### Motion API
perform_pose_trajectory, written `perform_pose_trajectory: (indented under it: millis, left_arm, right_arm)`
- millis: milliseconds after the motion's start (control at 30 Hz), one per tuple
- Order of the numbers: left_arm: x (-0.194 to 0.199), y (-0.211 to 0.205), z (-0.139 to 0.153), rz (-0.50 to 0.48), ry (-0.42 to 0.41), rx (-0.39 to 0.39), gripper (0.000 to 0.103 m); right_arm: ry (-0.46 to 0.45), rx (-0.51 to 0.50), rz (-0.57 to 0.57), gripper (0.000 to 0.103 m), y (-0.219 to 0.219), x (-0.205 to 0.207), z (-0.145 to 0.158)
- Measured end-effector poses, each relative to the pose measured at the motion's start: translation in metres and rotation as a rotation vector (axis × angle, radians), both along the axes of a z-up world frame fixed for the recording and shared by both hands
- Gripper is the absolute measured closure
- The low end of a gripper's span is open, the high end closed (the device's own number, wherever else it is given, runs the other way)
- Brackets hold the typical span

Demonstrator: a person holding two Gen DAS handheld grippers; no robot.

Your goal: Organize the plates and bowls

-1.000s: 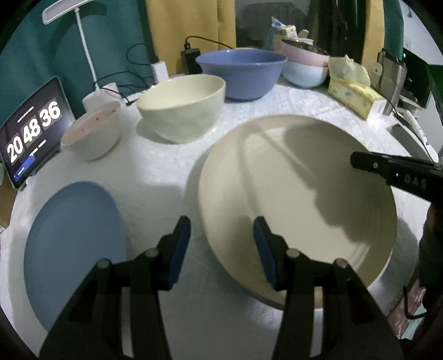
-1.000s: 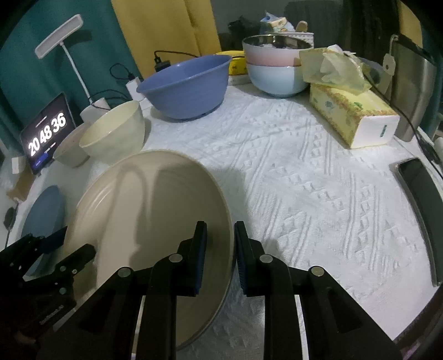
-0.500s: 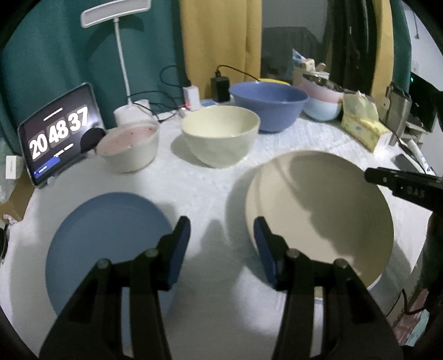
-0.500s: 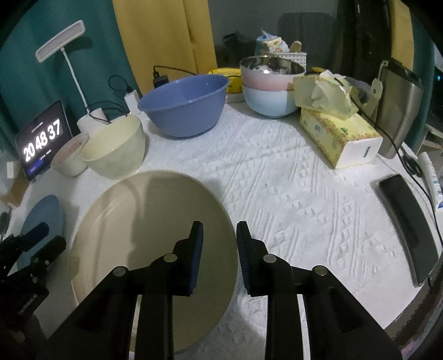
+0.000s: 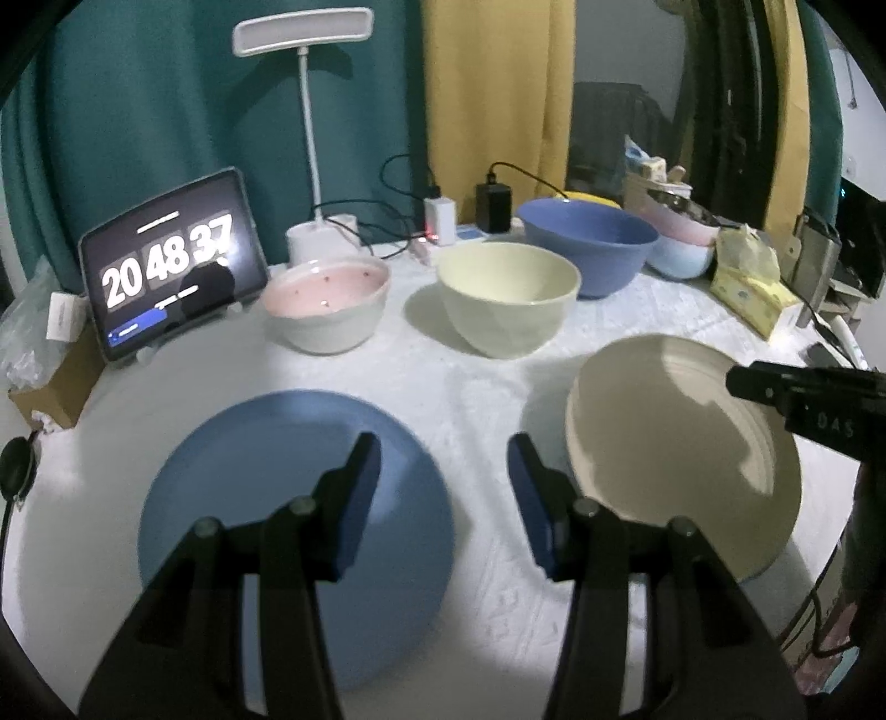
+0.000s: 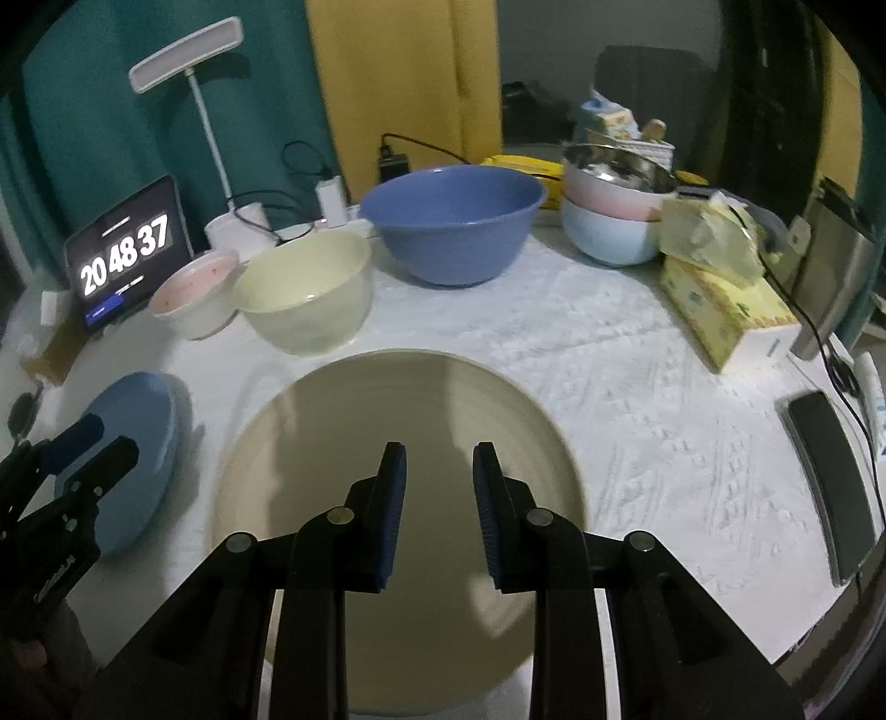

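- A lived-in room of a home, probably a dining corner, is showing here.
- A white textured tablecloth is covering a round table crowded with household bowls.
- Teal and mustard curtains are hanging behind it.
- A desk lamp, a tablet displaying a clock, chargers and a tissue box are sitting around the edge.

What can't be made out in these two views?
- Beige plate: near rim hidden behind the right tool in the right view.
- Blue plate: near edge covered by the left tool in the left view.
- Stacked bowls: contents too small to tell.
- Phone: cut off by the fisheye edge, right view.
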State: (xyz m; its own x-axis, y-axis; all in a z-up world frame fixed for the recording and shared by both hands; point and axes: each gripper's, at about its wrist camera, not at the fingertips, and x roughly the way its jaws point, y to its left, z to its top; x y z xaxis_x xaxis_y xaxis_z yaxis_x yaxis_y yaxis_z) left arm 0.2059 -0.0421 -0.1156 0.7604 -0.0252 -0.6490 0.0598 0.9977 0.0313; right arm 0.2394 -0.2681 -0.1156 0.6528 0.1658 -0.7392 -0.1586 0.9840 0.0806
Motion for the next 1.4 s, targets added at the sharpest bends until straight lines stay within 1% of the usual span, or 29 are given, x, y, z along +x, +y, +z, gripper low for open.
perform_pose_trajectory:
  millis: [300, 633, 867, 1100, 1233, 1400]
  left_arm:
    - [0.0, 0.032, -0.001, 0.065, -0.014, -0.006, 0.054]
    - [0.003, 0.077, -0.011, 0.146, -0.003, -0.015, 0.054]
    - [0.005, 0.104, -0.014, 0.185, -0.001, -0.029, 0.054]
    - [0.006, 0.129, -0.019, 0.237, 0.011, -0.027, 0.054]
    - [0.005, 0.143, -0.02, 0.268, 0.004, -0.019, 0.054]
    - [0.004, 0.159, -0.024, 0.302, 0.016, -0.024, 0.054]
  right_arm:
    - [0.008, -0.02, 0.049, 0.076, 0.03, 0.004, 0.002]
    - [0.022, -0.046, 0.111, 0.076, 0.071, 0.012, 0.0]
    - [0.034, -0.064, 0.153, 0.076, 0.101, 0.019, -0.001]
    - [0.047, -0.079, 0.199, 0.076, 0.13, 0.024, -0.003]
    - [0.053, -0.084, 0.222, 0.076, 0.143, 0.027, -0.006]
    - [0.068, -0.087, 0.241, 0.076, 0.157, 0.03, -0.011]
